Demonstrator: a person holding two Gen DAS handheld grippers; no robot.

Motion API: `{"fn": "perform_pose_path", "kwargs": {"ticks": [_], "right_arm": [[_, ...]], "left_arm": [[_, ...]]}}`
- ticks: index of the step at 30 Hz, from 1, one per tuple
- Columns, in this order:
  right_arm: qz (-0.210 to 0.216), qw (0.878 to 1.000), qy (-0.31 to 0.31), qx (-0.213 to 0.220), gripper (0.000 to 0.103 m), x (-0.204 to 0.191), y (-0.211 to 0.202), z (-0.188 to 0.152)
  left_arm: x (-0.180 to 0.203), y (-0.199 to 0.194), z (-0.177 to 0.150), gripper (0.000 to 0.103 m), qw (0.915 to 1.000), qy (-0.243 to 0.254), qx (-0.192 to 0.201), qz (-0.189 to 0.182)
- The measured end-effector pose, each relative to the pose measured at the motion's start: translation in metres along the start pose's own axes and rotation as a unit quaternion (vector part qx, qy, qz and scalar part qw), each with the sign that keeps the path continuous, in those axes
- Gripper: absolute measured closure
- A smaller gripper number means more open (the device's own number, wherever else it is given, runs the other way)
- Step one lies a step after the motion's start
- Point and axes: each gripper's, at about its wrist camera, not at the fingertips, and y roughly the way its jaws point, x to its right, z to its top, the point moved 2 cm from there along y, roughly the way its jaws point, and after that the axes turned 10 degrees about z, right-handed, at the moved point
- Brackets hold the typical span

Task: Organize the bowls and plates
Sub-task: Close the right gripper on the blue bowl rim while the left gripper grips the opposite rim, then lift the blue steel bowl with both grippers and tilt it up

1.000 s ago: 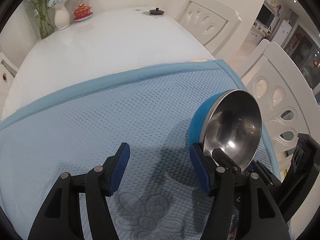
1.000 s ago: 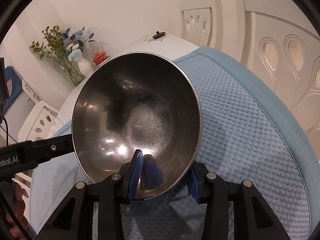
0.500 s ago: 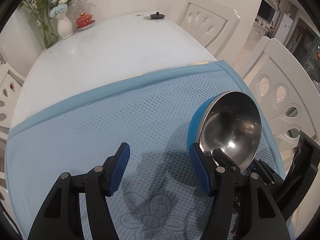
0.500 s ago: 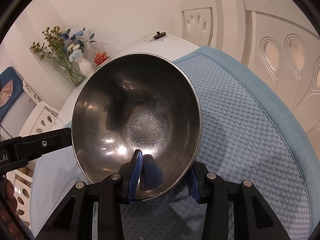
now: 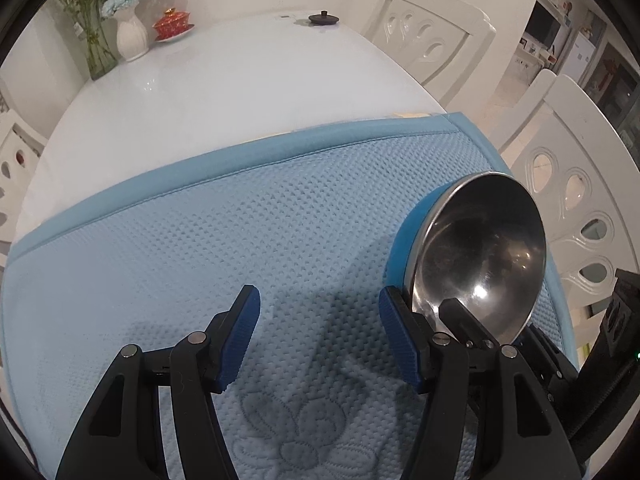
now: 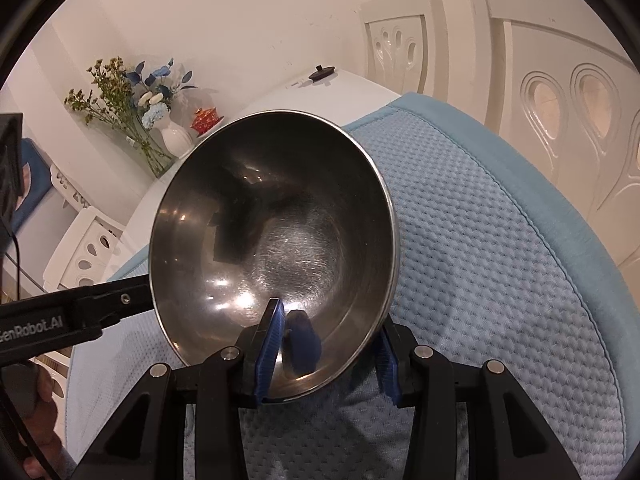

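The steel bowl (image 6: pixel 276 248), blue outside, is clamped at its near rim by the right gripper (image 6: pixel 326 354), one pad inside and one outside, and is held tilted above the blue quilted mat (image 6: pixel 500 280), presumably for carrying. The left gripper (image 5: pixel 316 340) hangs apart and empty at nine o'clock. Nothing blocks the mat; at twelve o'clock on the white desk (image 5: pixel 224 92) a flower vase (image 5: pixel 130 36) and red lidded cup (image 5: pixel 173 24) are seen.

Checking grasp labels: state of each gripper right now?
Left gripper: open, nothing between the jaws, above the blue mat.
Right gripper: shut on the steel bowl, clamping its near wall.
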Motion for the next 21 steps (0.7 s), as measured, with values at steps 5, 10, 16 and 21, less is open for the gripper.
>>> {"fn": "perform_pose_path", "kwargs": {"ticks": [5, 10, 16, 21], "right_arm": [[0.005, 1.000, 0.001, 0.002, 0.060, 0.000, -0.001, 0.000], [0.014, 1.000, 0.009, 0.005, 0.060, 0.002, -0.002, 0.000], [0.014, 1.000, 0.008, 0.006, 0.060, 0.001, -0.002, 0.000], [0.036, 0.999, 0.026, 0.014, 0.060, 0.007, -0.004, 0.000]], "left_arm": [[-0.005, -0.004, 0.003, 0.044, 0.9988, -0.024, -0.005, -0.043], [-0.011, -0.022, 0.011, 0.043, 0.9960, -0.046, 0.025, -0.072], [0.001, -0.013, 0.008, 0.043, 0.9943, -0.045, 0.000, -0.097], [0.005, 0.005, 0.002, 0.043, 0.9917, -0.056, -0.040, -0.109]]}}
